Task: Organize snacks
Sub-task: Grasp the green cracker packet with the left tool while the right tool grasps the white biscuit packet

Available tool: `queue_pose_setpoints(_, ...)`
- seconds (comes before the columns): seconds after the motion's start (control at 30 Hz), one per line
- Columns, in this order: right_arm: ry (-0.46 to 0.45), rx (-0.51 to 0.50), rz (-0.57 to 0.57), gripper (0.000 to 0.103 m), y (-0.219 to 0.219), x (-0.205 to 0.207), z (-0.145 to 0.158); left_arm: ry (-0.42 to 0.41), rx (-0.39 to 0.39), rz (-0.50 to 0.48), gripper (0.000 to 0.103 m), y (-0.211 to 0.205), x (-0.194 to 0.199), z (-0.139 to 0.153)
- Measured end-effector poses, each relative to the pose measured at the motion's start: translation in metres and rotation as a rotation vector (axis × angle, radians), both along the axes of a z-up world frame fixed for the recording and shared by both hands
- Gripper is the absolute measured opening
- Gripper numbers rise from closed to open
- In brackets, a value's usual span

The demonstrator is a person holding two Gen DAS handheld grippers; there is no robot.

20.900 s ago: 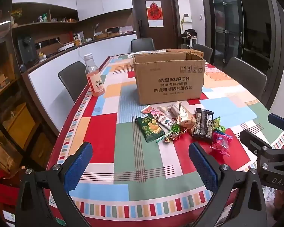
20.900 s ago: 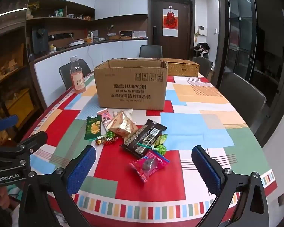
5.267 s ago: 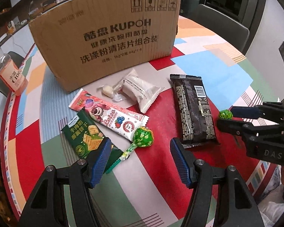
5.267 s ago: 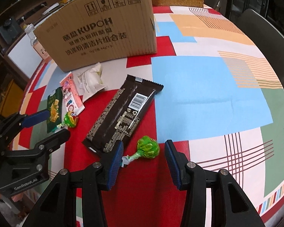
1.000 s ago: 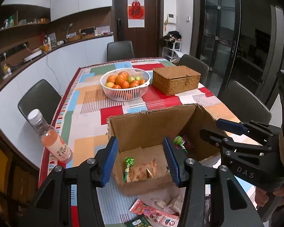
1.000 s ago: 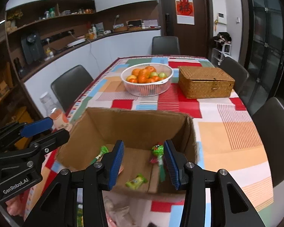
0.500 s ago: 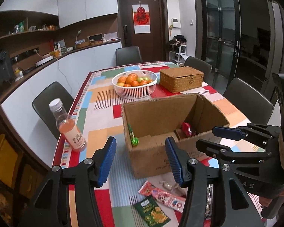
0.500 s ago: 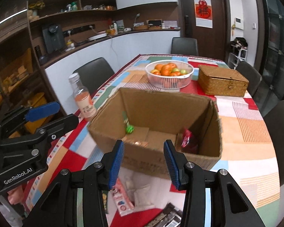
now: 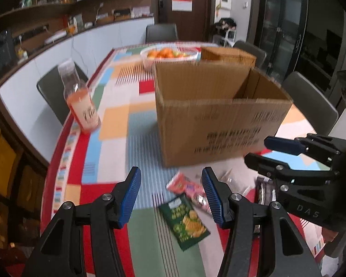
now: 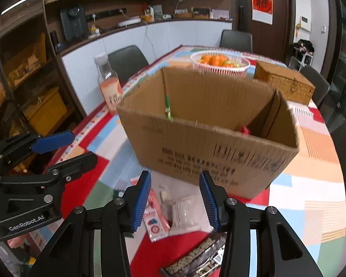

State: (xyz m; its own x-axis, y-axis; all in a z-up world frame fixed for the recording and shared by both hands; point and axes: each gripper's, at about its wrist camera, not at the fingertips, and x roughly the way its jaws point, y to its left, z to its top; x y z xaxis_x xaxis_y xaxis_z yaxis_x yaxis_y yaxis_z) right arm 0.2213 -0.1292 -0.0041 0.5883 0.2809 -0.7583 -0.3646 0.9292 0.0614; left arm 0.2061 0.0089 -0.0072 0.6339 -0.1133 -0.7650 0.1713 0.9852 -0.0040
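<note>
so on the far left there's a bottle (image 9: 80, 101) with a pinkish-orange drink and a pale cap, standing upright near the edge of the table (image 9: 117, 143), which has that loud patchwork cloth in red, blue, green and orange.

the left hand-held gripper (image 9: 170, 194) has its blue pads spread apart with nothing between them, hanging above the table. just past it lies the green snack bag (image 9: 184, 221), flat, with yellow crackers printed on the front. touching its upper corner is a long pink wrapper (image 9: 186, 188) with cartoon art, lying at a slant.

moving right, the right hand-held gripper (image 10: 174, 199) is also spread and empty, hovering over that same pink wrapper and a white packet (image 10: 184, 210) just beside it, kind of crinkly and pale. below those, a dark chocolate bar wrapper (image 10: 196, 263) with pale print pokes in at the bottom edge.

behind all the loose snacks sits the open cardboard box (image 10: 210, 143), brown with dark blurred lettering on the front. inside you can spot a green lollipop (image 10: 168, 110) leaning on the left wall and something red (image 10: 244, 129) near the right corner, too hidden to tell what it is.

further back there's a white basket of oranges (image 10: 219, 63) and a wicker box (image 10: 283, 85) to its right.
</note>
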Motion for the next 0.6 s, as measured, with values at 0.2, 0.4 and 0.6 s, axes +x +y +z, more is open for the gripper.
queue_pose_setpoints(0.2, 0.07, -0.044, 0.006, 0.045, 0.002, -0.002, -0.029, 0.089, -0.003, 0.006, 0.054, -0.001, -0.004, -0.033)
queue_pose_setpoints(0.4, 0.119, -0.07, 0.012, 0.045, 0.002, 0.001, -0.05, 0.168, -0.045, -0.001, 0.054, -0.003, -0.004, -0.059)
queue_pose_setpoints(0.6, 0.167, -0.084, 0.007, 0.045, 0.001, 0.011, -0.067, 0.25, -0.067, 0.017, 0.054, -0.005, 0.004, -0.086)
